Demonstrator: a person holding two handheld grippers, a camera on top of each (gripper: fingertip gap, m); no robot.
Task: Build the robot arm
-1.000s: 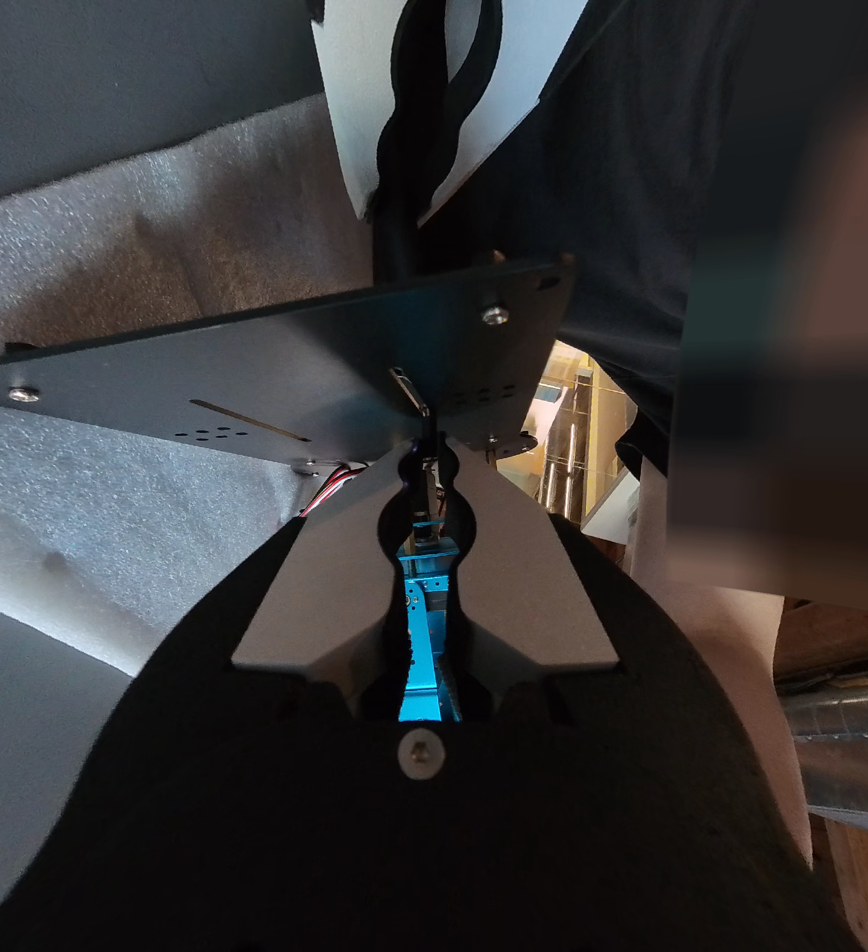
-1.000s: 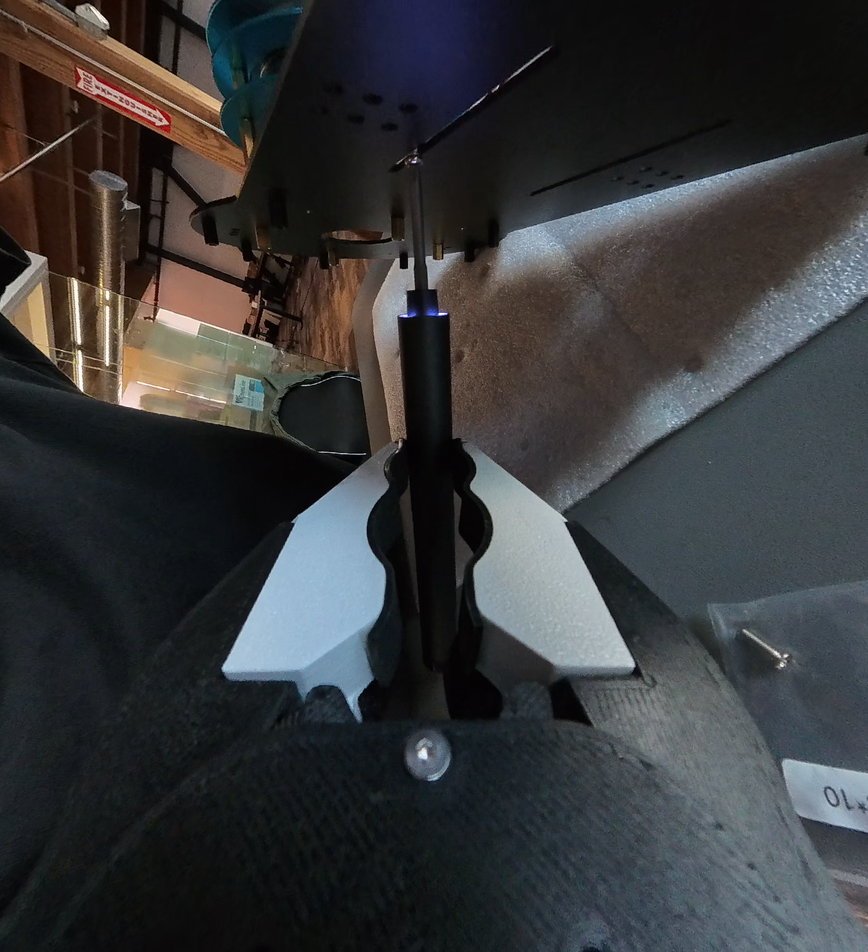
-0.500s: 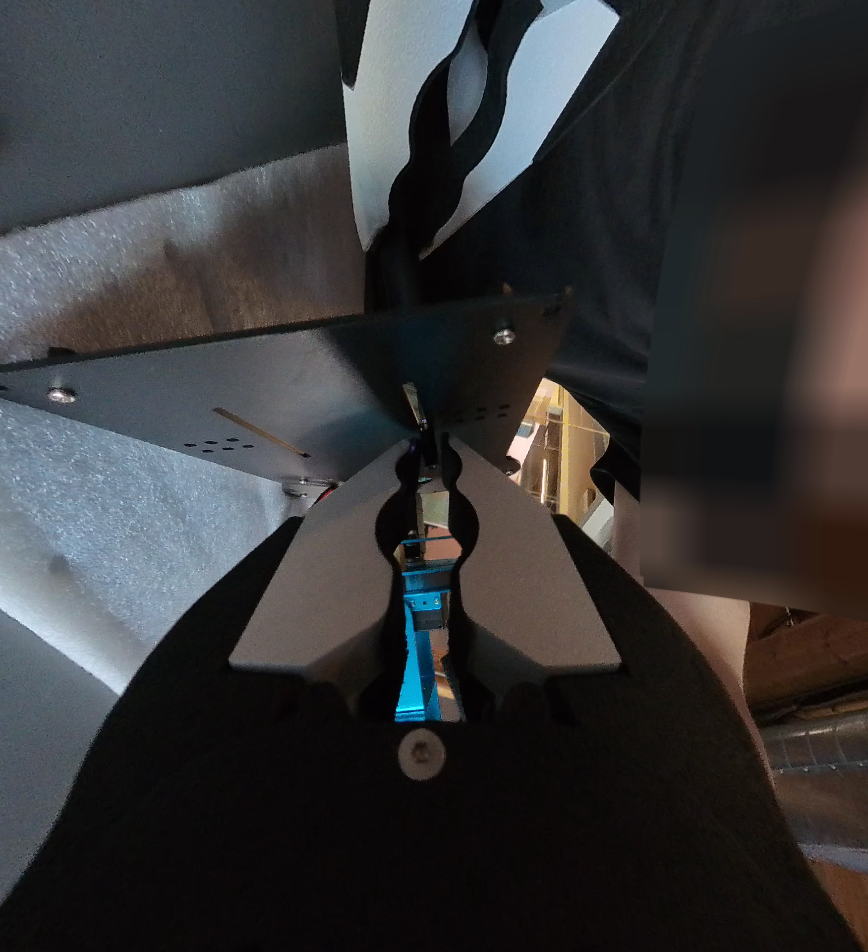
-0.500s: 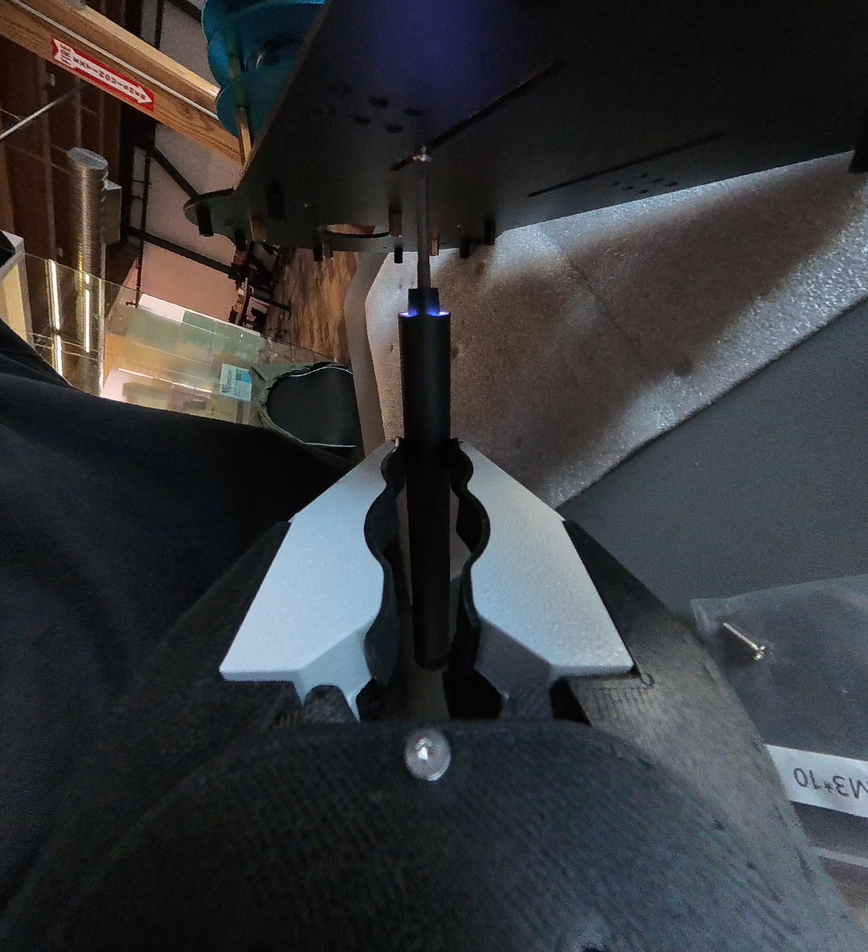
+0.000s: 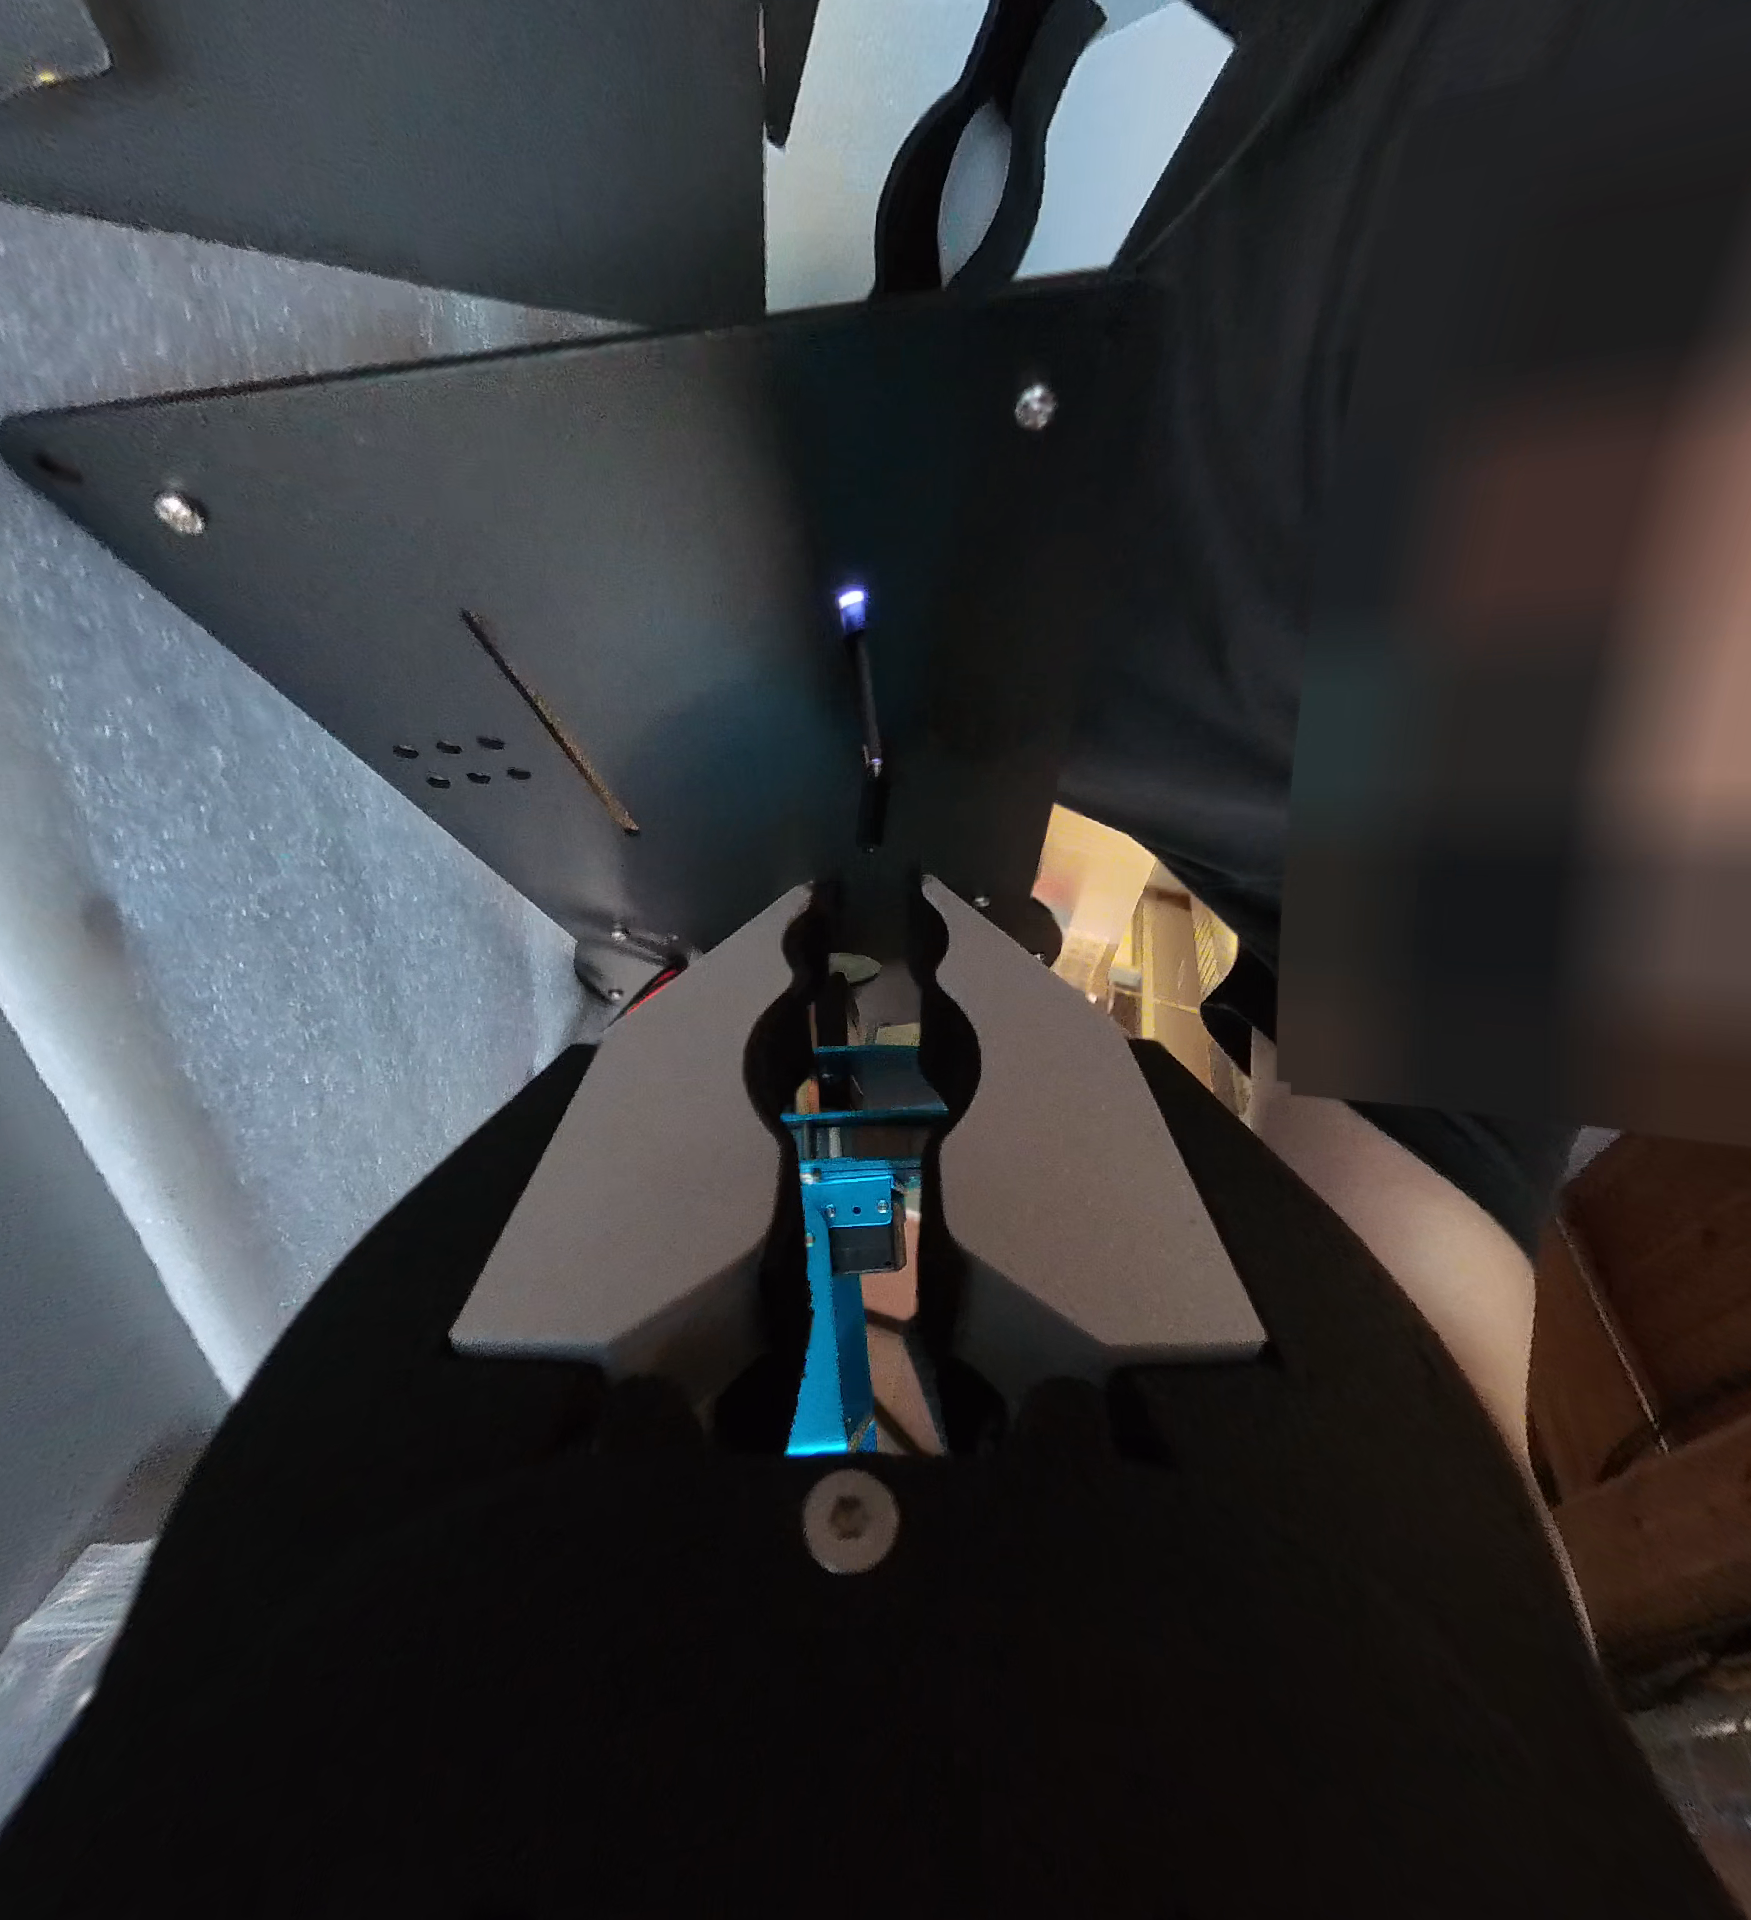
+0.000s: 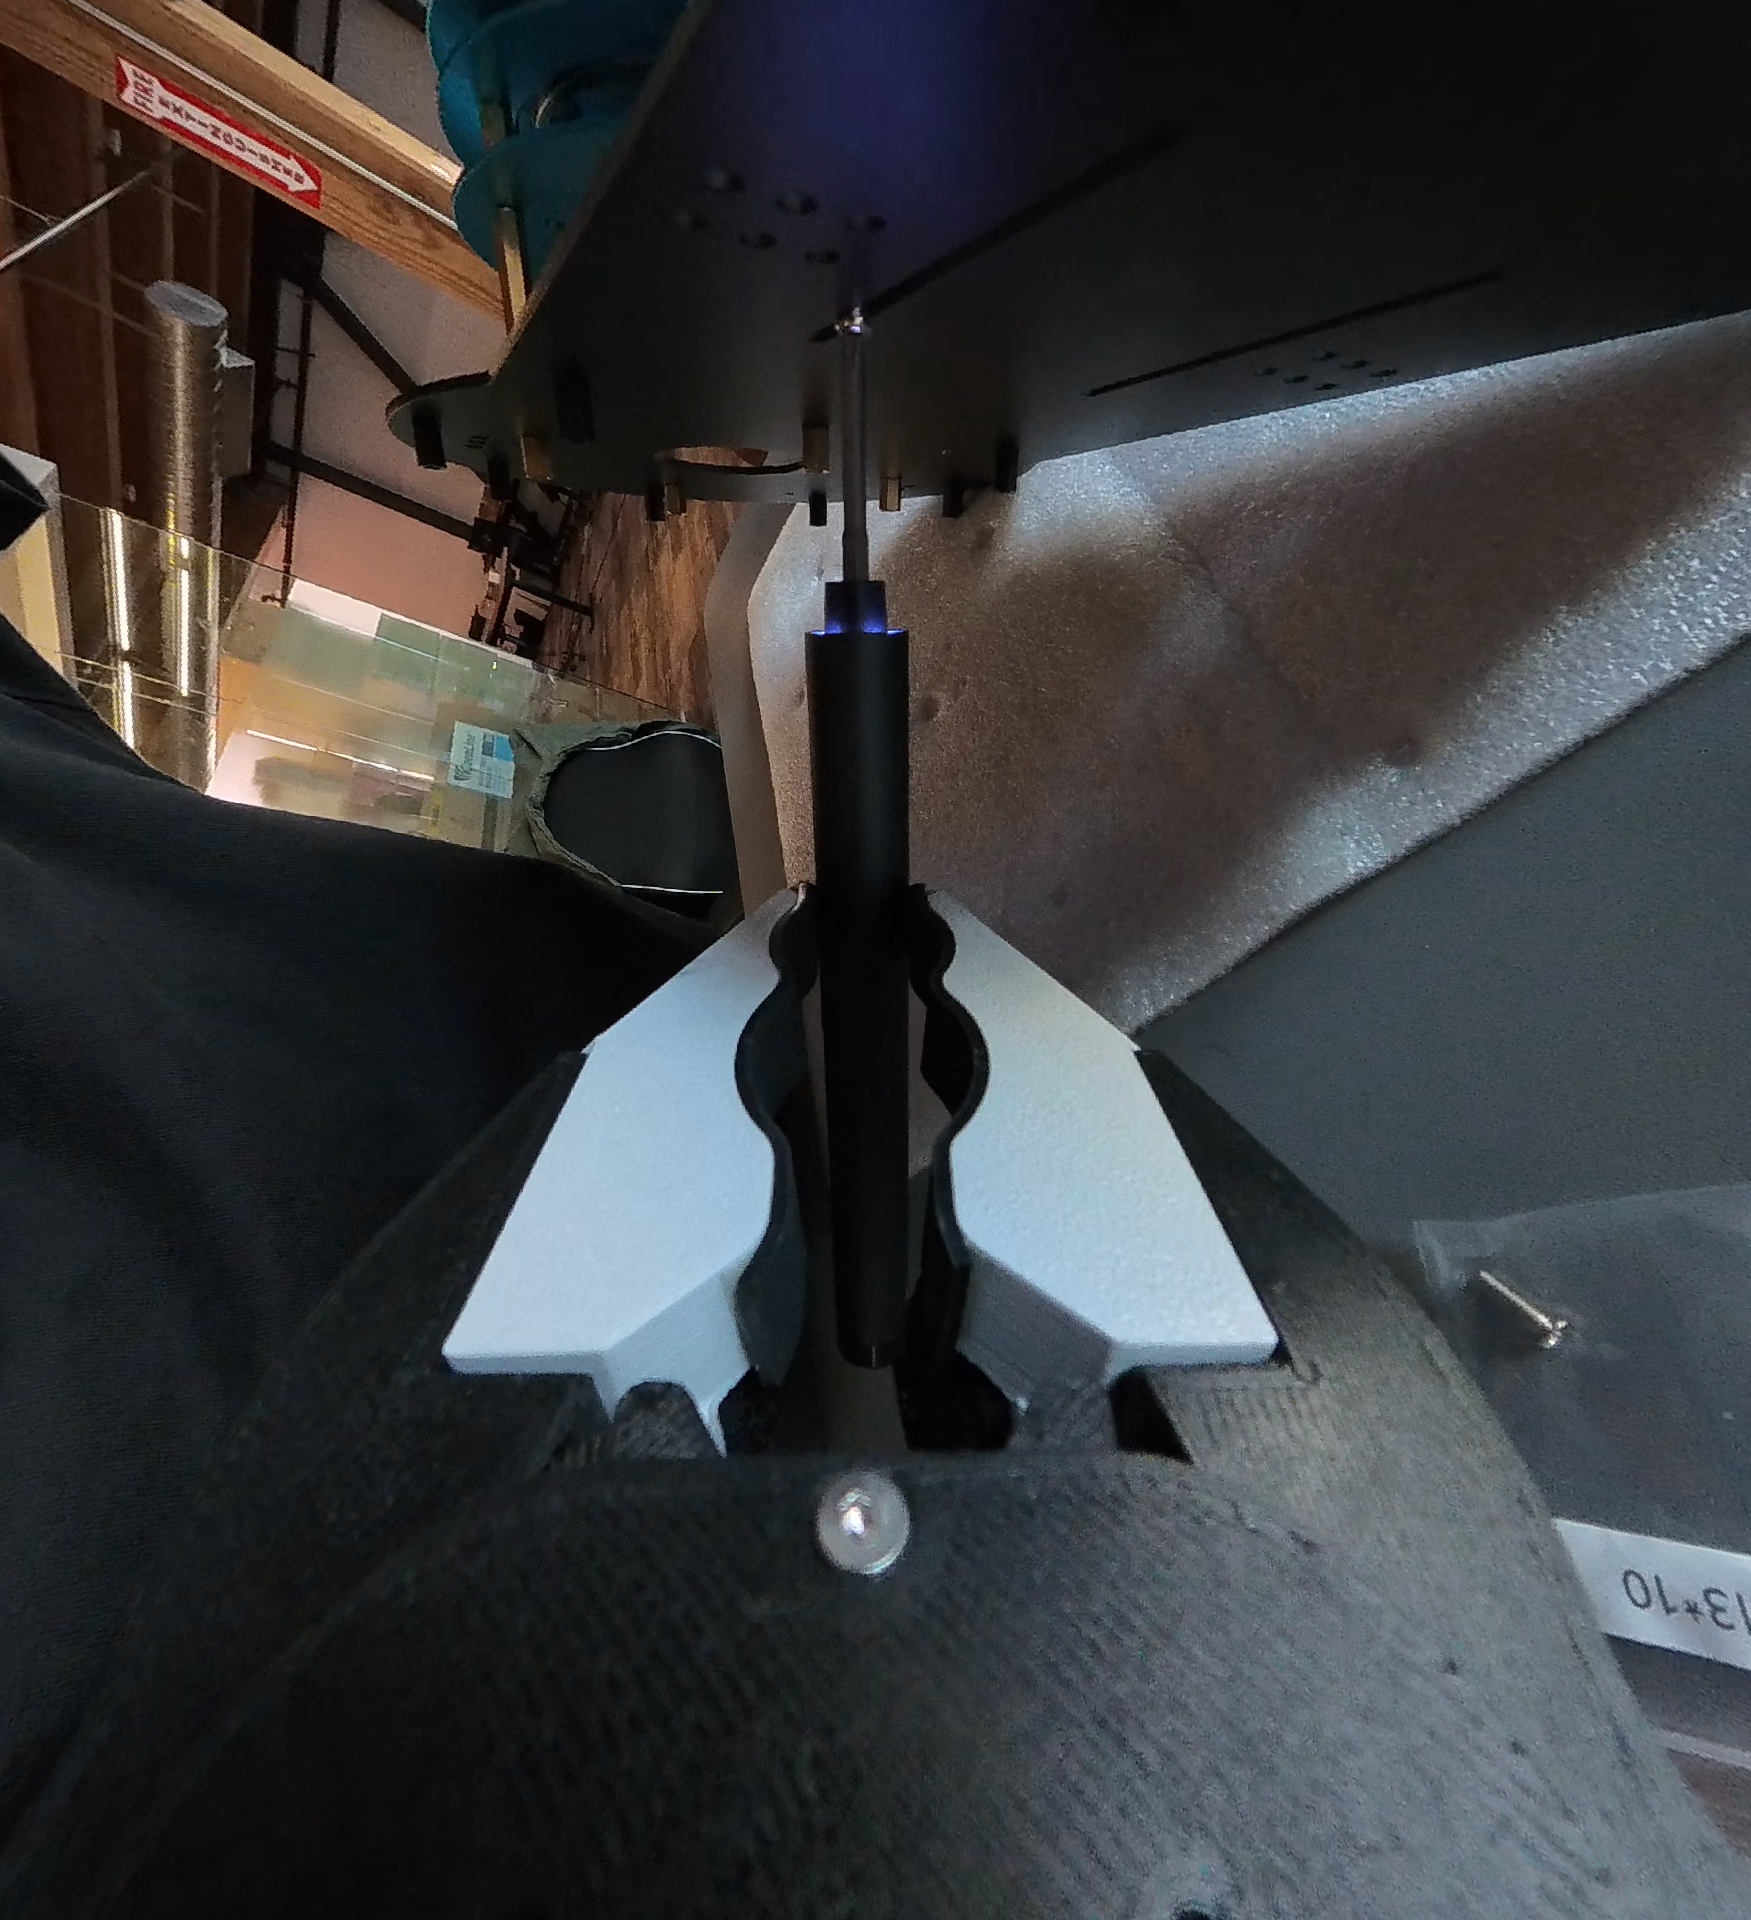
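My left gripper [image 5: 868, 896] has its jaws close together on the lower edge of a black plate [image 5: 538, 540], part of a chassis with blue metal parts [image 5: 845, 1247] that show between the fingers. My right gripper [image 6: 863, 899] is shut on a black powered screwdriver [image 6: 855, 790] with a blue light at its nose. Its thin bit rests on a small screw [image 6: 853, 324] in the black plate [image 6: 1110, 156], which hangs tilted above the foam. In the left wrist view the lit screwdriver nose [image 5: 853, 603] points down at the plate, with the right gripper [image 5: 964, 135] behind it.
A white foam sheet [image 6: 1266, 644] lies on a grey mat [image 6: 1525, 935] under the chassis. A clear bag [image 6: 1577, 1382] holding a loose screw [image 6: 1523, 1311], with a white label, lies at the right. A blue wheel [image 6: 497, 94] is on the chassis's far side. A person's black shirt [image 6: 175, 1039] is close by. Tip to tip, the grippers are about 11 cm apart.
In the left wrist view the black plate has tilted to face the camera more, and the lit screwdriver nose and bit now show over it. The right wrist view is nearly unchanged.
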